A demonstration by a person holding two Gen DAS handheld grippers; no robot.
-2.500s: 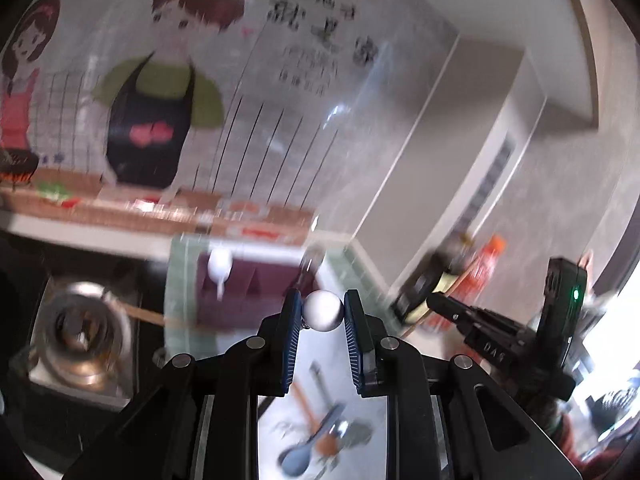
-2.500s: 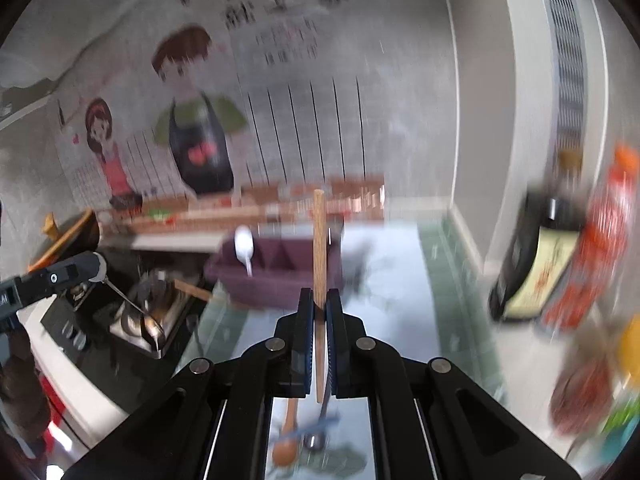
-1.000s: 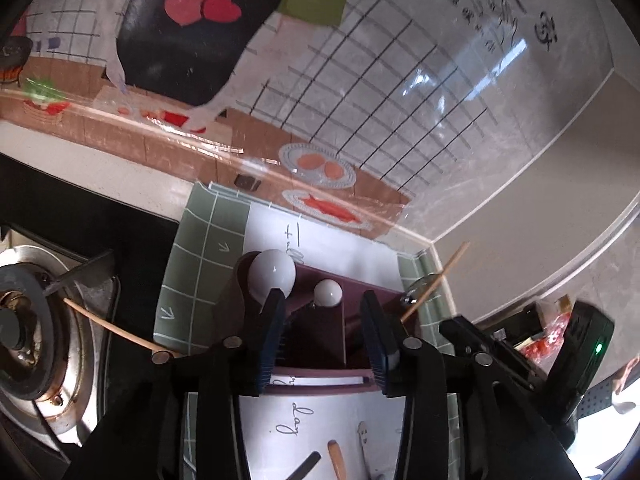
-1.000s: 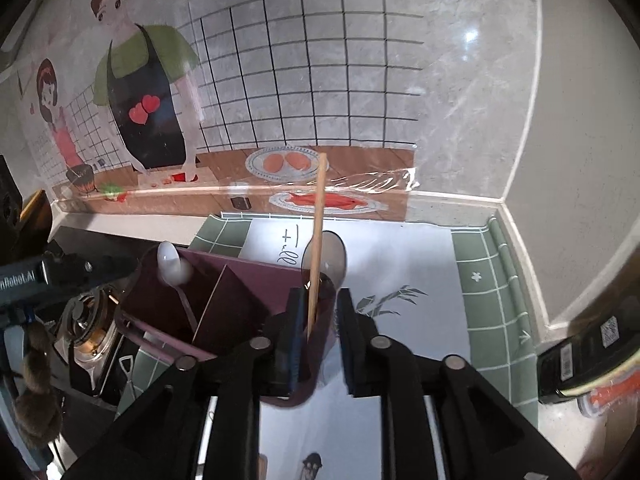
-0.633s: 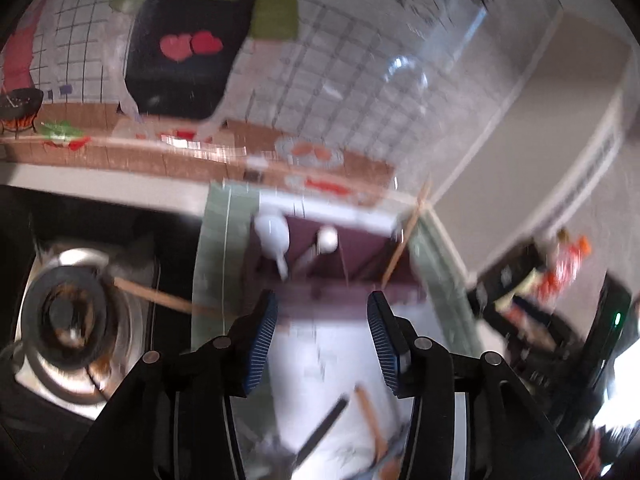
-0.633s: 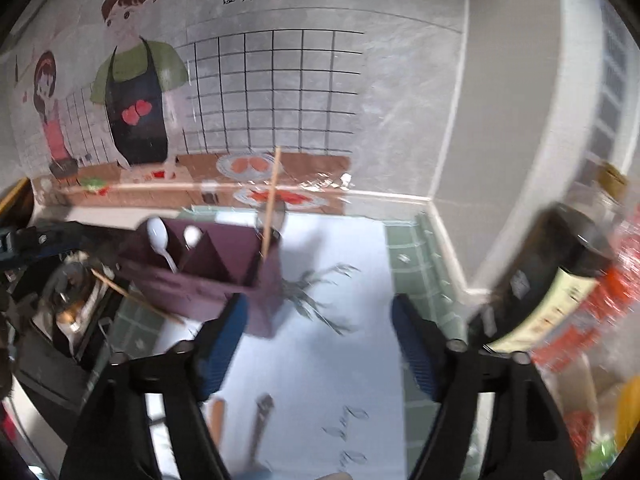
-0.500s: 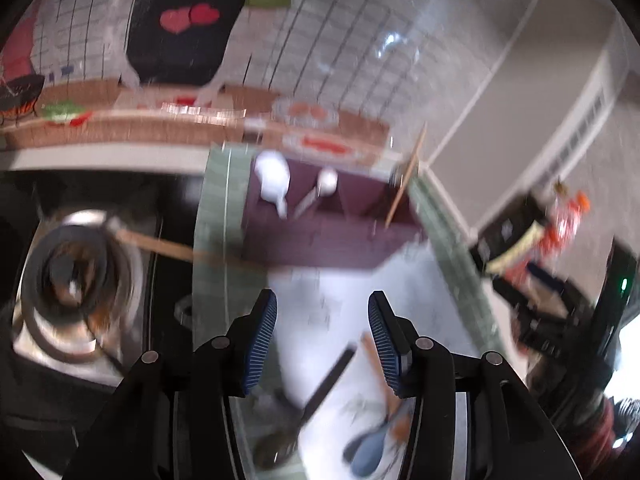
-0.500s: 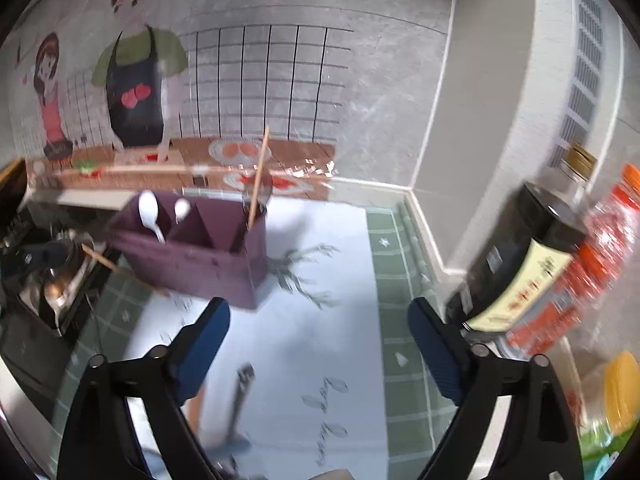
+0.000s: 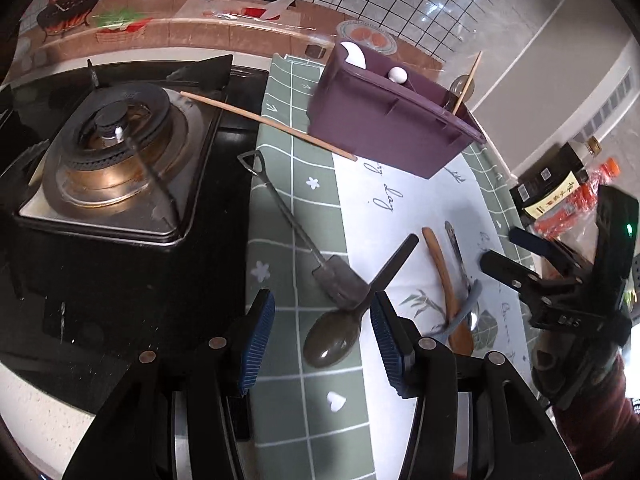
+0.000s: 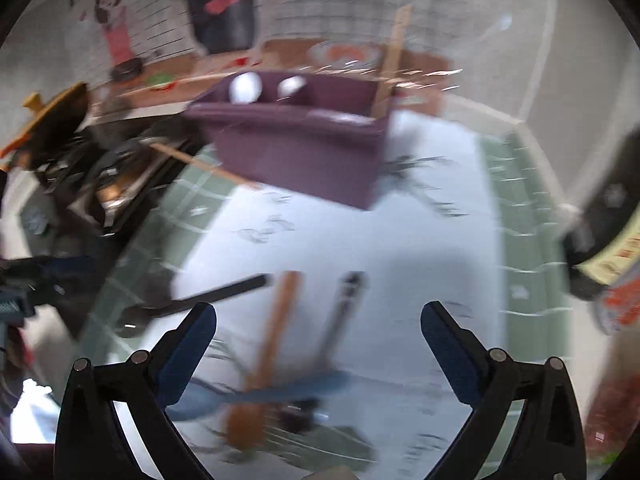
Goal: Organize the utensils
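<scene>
A purple utensil caddy [image 9: 394, 120] stands at the back of the mat and holds two white spoons [image 9: 356, 56] and a wooden chopstick [image 9: 466, 84]. My left gripper [image 9: 320, 338] is open and empty, low over a dark spoon [image 9: 352, 320] and a small metal spatula [image 9: 304, 236]. A wooden spoon [image 9: 444, 280], a metal utensil [image 9: 458, 254] and a blue spoon [image 9: 466, 308] lie to the right. My right gripper [image 10: 316, 344] is open wide and empty above the wooden spoon [image 10: 268, 356] and blue spoon [image 10: 272, 394]; this view is blurred. The caddy [image 10: 296, 144] is ahead.
A gas burner [image 9: 116, 152] sits left of the green-and-white mat [image 9: 304, 400]. A loose chopstick [image 9: 264, 122] lies from the burner to the caddy. A soy sauce bottle [image 9: 552, 192] and an orange-capped bottle [image 9: 588, 196] stand at the right. The tiled wall is behind.
Both grippers let go of their utensils in the caddy, opened, and pulled back and down toward the loose utensils on the mat. The right gripper is still moving.
</scene>
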